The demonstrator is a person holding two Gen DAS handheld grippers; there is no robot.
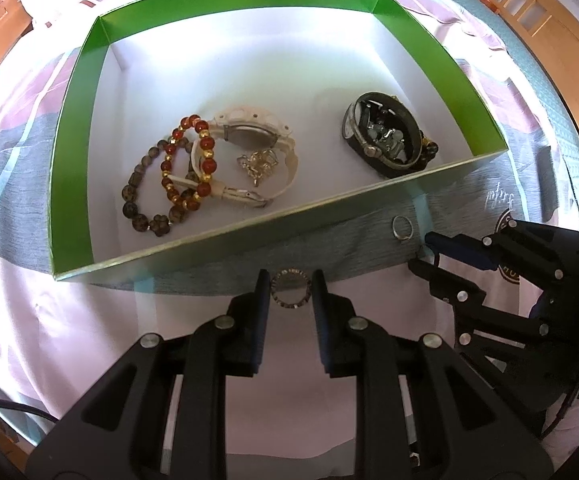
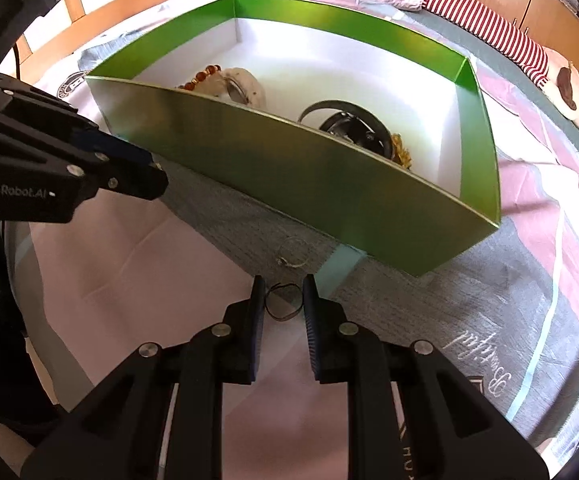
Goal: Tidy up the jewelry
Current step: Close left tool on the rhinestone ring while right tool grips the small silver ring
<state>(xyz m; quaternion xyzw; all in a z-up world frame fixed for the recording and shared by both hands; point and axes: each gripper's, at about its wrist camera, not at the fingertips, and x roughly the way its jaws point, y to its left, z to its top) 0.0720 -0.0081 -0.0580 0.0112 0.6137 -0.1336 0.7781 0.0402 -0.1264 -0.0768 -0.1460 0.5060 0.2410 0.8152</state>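
Note:
My left gripper point(image 1: 290, 286) is shut on a studded metal ring point(image 1: 290, 276), held just above the bedspread in front of the green box point(image 1: 77, 120). In the right wrist view my right gripper point(image 2: 284, 292) is shut on a thin dark ring point(image 2: 285, 317), low over the cloth. A thin silver ring point(image 2: 291, 255) lies loose on the grey stripe close to the box's front wall point(image 2: 289, 168); it shows as well in the left wrist view, silver ring point(image 1: 402, 227). Inside the box lie beaded bracelets point(image 1: 169, 184), a white watch point(image 1: 249, 136), a small chain point(image 1: 258, 163) and a black watch point(image 1: 385, 136).
The box stands on a bed with a pink, white and grey bedspread point(image 1: 89, 340). The right gripper point(image 1: 423, 252) sits close to the right of my left one, near the silver ring. A striped plush toy point(image 2: 529, 56) lies beyond the box. Wooden furniture point(image 1: 549, 40) lines the far edge.

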